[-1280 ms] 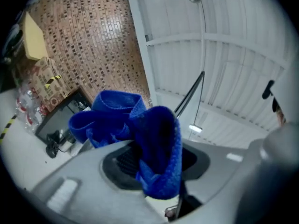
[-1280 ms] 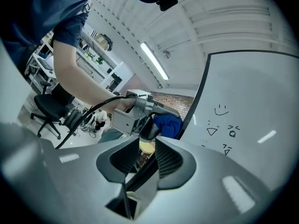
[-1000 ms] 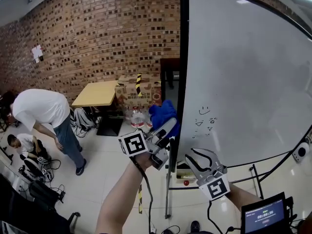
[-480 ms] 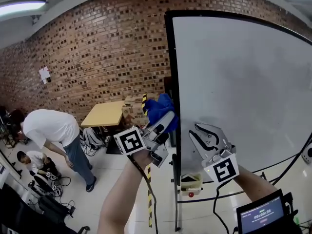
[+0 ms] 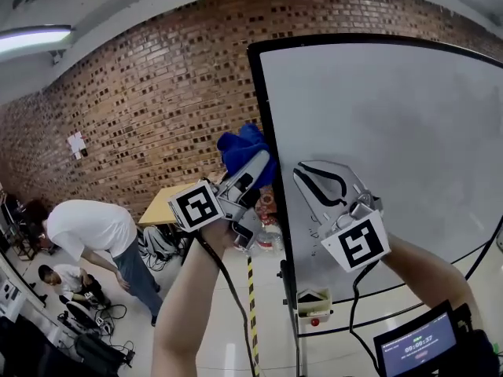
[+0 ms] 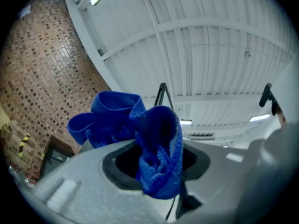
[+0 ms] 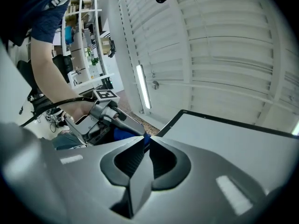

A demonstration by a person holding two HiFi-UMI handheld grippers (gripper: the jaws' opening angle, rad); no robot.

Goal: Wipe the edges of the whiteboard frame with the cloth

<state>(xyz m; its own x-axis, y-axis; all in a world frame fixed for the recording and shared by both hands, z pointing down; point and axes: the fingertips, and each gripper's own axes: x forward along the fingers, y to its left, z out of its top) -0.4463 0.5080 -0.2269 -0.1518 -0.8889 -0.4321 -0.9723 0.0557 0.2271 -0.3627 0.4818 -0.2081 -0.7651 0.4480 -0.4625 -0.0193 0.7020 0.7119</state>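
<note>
Bunching up out of the left gripper (image 5: 253,170), the cloth (image 5: 240,148) is a blue wad clamped between the jaws. The left gripper view shows folds stuffed between the jaws and the rest spilling above the tips. The wad has no clear long axis; its free bulk points up and slightly away from the board (image 5: 393,124).

Frame (image 5: 266,124): the black left edge runs up-down, leaning in the wide lens, and sits just right of the cloth in the head view. Contact between cloth and edge: cannot tell; they overlap or nearly so. The cloth is about mid-height on the visible edge, with the top corner well above it and the lower run dropping toward the floor.

The left gripper is on the outer side of the edge, against the brick wall (image 5: 141,108), and is plainly the nearer hand. The right gripper (image 5: 302,171) is across the edge, in front of the white board. Its jaws have just been closing and meet with nothing between them.

Judgement: wipe not clearly begun. The next move turns on pressing the wad rightward onto the edge, then travelling along its up-down axis. Risk: loose folds snag or slip free.
</note>
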